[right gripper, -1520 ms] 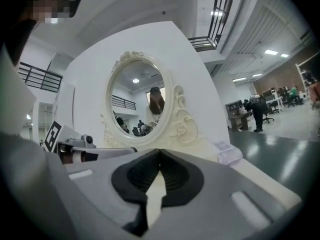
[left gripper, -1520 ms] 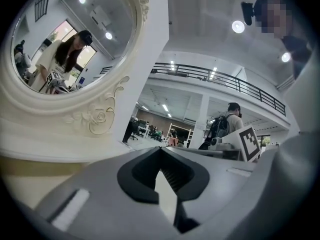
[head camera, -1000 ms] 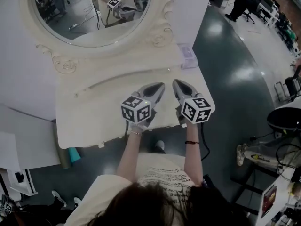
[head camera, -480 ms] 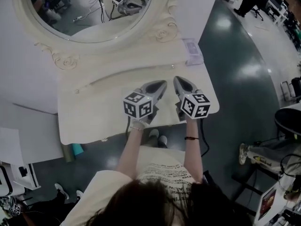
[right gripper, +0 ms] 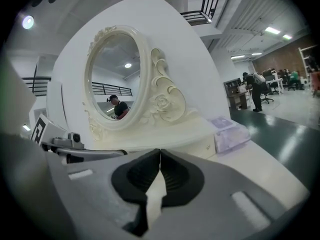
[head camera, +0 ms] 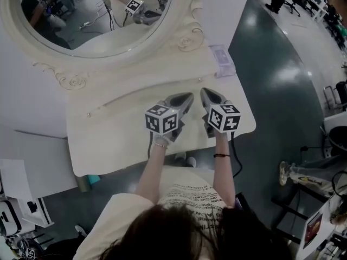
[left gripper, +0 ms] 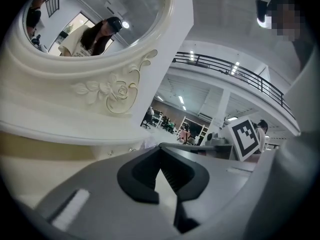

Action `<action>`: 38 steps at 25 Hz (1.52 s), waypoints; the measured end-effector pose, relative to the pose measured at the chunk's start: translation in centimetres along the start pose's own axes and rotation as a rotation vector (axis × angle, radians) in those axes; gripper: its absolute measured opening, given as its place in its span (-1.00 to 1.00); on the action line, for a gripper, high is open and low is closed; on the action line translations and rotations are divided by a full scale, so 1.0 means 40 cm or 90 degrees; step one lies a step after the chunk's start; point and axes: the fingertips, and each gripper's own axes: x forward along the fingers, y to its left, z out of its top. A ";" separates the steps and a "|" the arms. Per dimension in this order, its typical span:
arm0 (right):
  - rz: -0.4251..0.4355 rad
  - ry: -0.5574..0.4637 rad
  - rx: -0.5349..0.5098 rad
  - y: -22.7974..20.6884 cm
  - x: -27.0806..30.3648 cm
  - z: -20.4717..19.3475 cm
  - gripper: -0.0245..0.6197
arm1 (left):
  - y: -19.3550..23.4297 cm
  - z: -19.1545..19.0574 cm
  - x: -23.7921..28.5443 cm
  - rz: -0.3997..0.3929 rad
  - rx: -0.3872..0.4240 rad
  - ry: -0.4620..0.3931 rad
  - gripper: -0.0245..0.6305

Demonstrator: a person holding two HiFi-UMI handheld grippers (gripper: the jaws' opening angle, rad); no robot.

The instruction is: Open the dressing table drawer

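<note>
Approach step: both tongs are poised over the counter, and the drawer is untouched.

Nearest, the left tongs [head camera: 187,97] and right tongs [head camera: 205,93] hover side by side above the counter [head camera: 108,140], each pinched closed on nothing. Farther off, beneath the mirror [head camera: 81,15], the drawer [head camera: 181,84] sits closed. One pair probably needs to open and reach its small knob [head camera: 198,80].

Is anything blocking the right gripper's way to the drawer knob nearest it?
Nothing visible. Only bare tabletop lies between the right gripper and the drawer knob; the lavender box sits off to the knob's right.
</note>
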 end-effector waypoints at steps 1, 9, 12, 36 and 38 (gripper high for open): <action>-0.004 0.004 0.001 -0.004 0.008 -0.003 -0.91 | 0.005 -0.002 0.005 -0.003 0.000 0.005 -0.93; -0.033 0.028 0.009 -0.026 0.056 -0.022 -0.85 | 0.042 -0.034 0.027 -0.017 -0.013 0.033 -0.93; -0.045 0.033 0.016 -0.039 0.064 -0.032 -0.84 | 0.052 -0.041 0.031 -0.016 -0.015 0.038 -0.93; -0.041 0.144 -0.013 -0.136 0.173 -0.078 -0.51 | 0.124 -0.085 0.087 0.060 -0.110 0.023 -0.93; -0.041 0.144 -0.014 -0.143 0.178 -0.079 -0.47 | 0.127 -0.089 0.092 0.065 -0.115 0.024 -0.93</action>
